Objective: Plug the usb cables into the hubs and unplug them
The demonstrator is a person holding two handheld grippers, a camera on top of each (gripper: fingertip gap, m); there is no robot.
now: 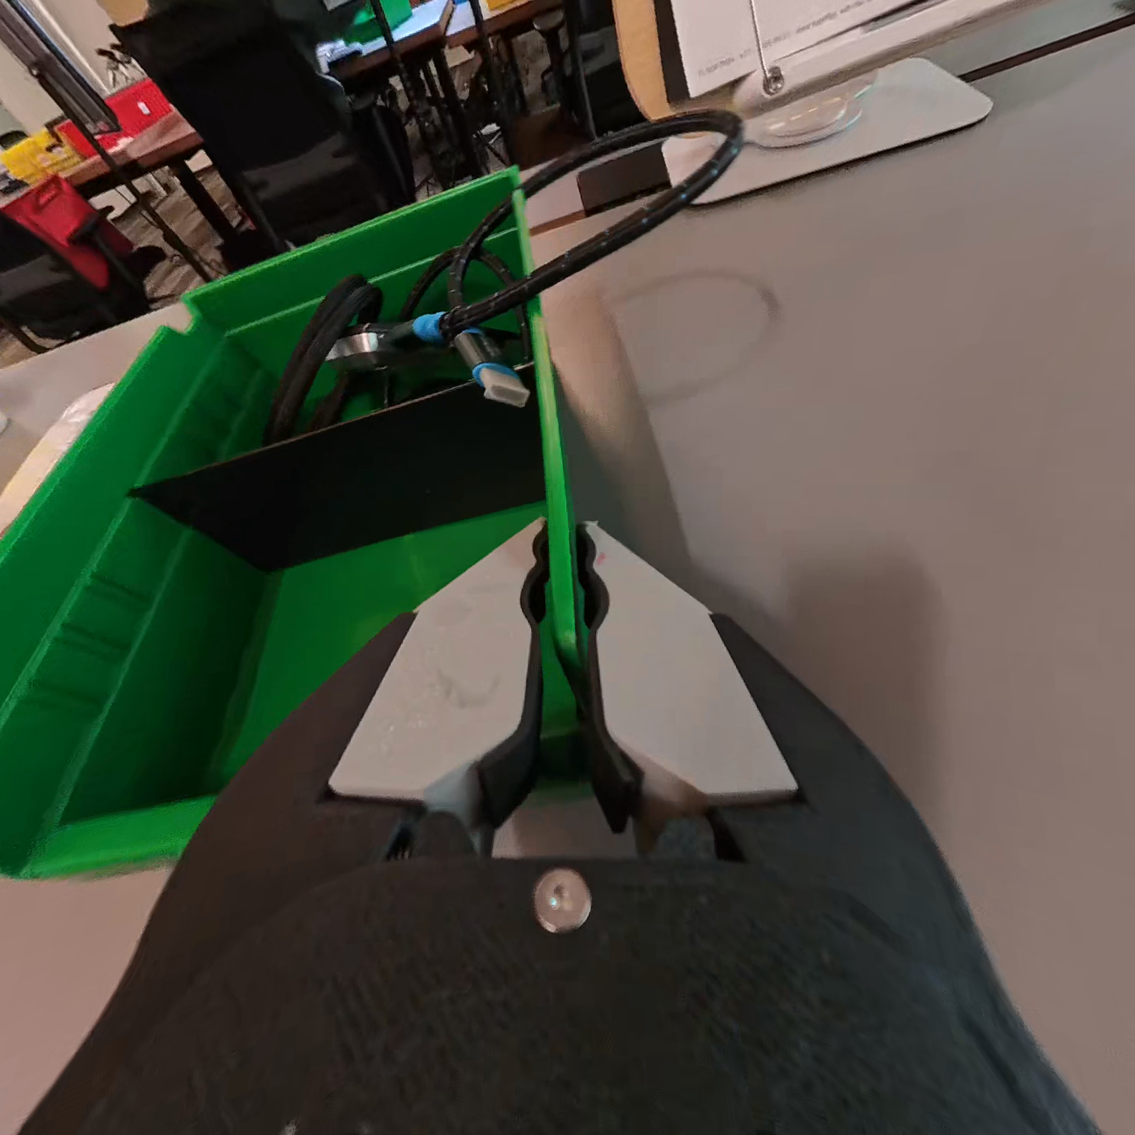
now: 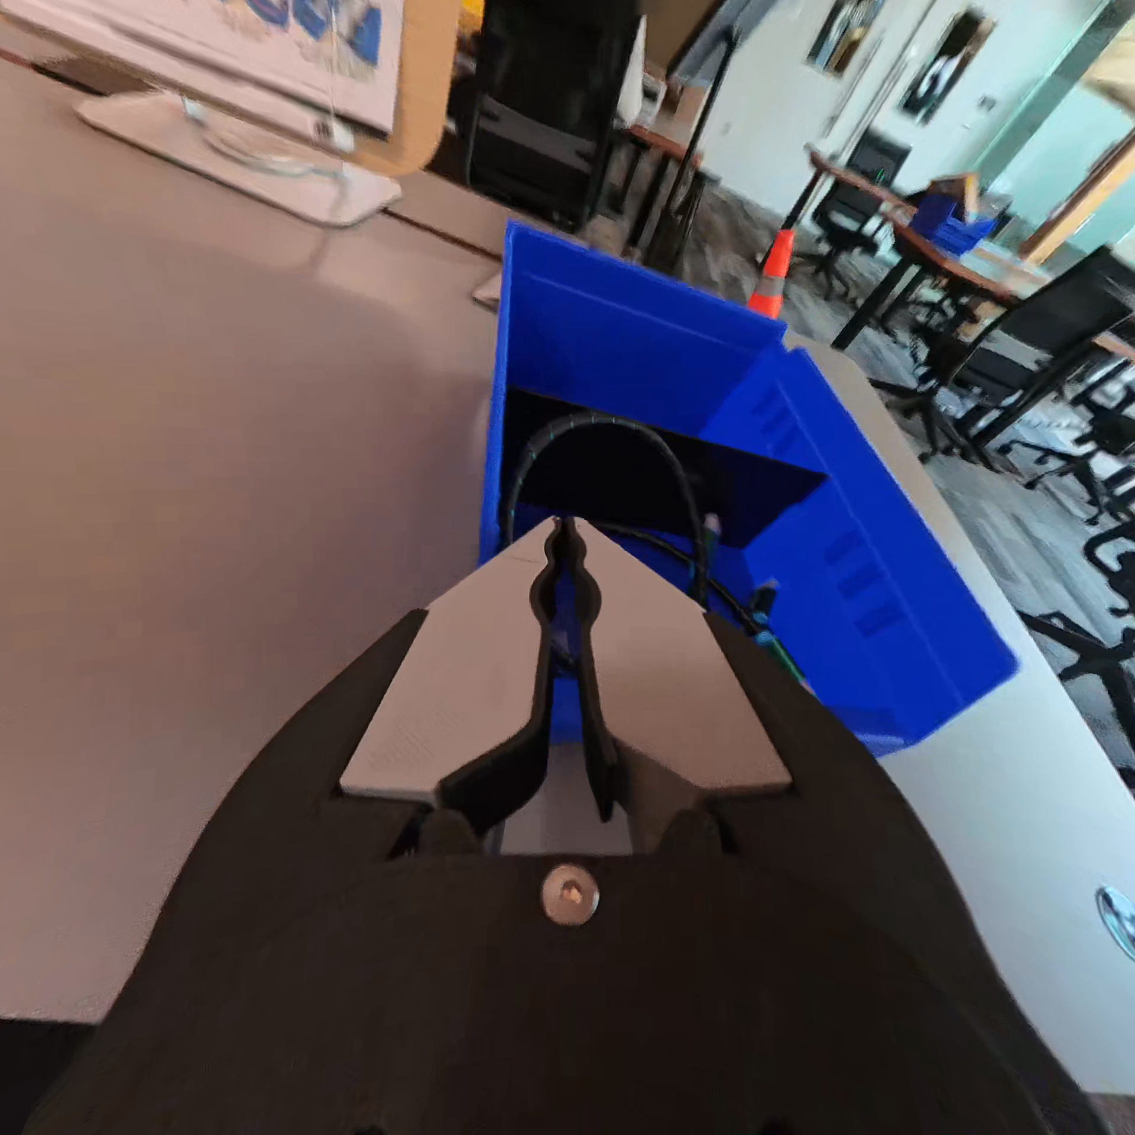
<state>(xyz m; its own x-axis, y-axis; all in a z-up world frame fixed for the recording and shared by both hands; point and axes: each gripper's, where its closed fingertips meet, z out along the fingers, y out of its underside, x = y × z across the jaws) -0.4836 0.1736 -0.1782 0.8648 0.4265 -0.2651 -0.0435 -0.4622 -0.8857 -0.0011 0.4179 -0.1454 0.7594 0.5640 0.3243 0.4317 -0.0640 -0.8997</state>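
Note:
In the left wrist view my left gripper (image 1: 562, 528) is shut on the right side wall (image 1: 556, 479) of a green bin (image 1: 153, 614); both pads press on the thin wall near its front end. A black divider (image 1: 344, 479) crosses the bin. Behind it lie black braided cables (image 1: 614, 233) with blue-collared plugs (image 1: 503, 387); one cable loops out over the wall. In the right wrist view my right gripper (image 2: 564, 522) is shut, with its tips together over the near left part of a blue bin (image 2: 860, 553). That bin holds a black divider (image 2: 755, 491) and a looped black cable (image 2: 614, 424).
Both bins stand on a grey table (image 1: 860, 491). A white monitor base (image 1: 890, 117) stands at the back and also shows in the right wrist view (image 2: 245, 166). An orange cone (image 2: 775, 270), chairs and tables lie beyond the table's right edge. Tip to tip, the grippers are about 55 centimeters apart.

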